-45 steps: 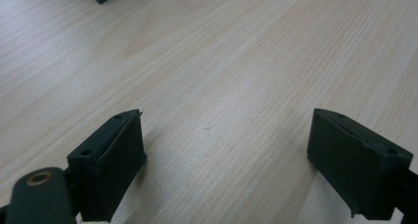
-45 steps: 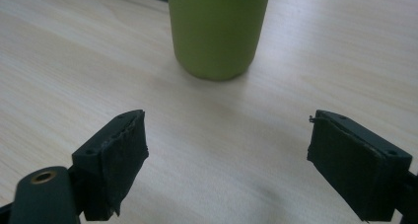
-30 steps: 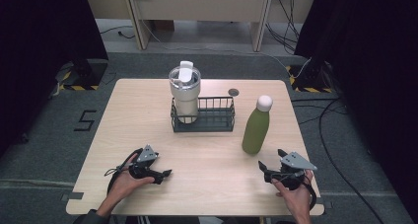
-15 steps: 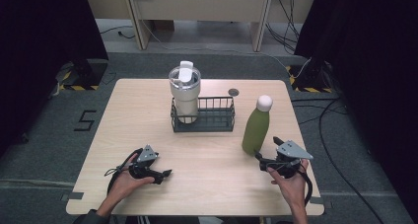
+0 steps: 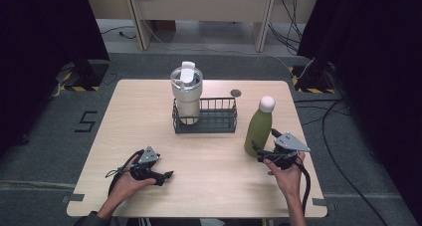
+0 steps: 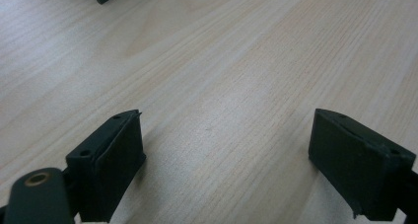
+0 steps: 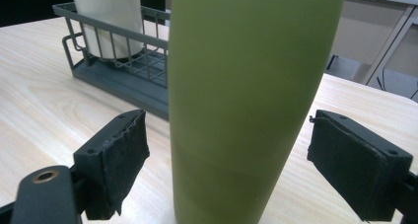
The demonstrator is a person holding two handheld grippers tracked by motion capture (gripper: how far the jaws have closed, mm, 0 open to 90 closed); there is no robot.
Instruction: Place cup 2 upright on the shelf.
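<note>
The right gripper's (image 5: 260, 154) fingers (image 7: 121, 157) stand apart on each side of the green bottle (image 7: 246, 100), not pressing it; the bottle stands upright on the wooden table (image 5: 149, 111), just beside the wire basket (image 5: 216, 121) that holds a white tumbler (image 5: 186, 89); the left gripper's (image 5: 166, 175) fingers (image 6: 116, 152) are wide open over bare wood.

Loads of open tabletop, just one crowded patch

The table (image 5: 149, 121) from 6 to 9 o'clock is bare wood. At 12 the wire basket (image 5: 214, 124) with the tumbler (image 5: 186, 91) blocks things, green bottle (image 5: 259, 129) standing just beside it at 3.
</note>
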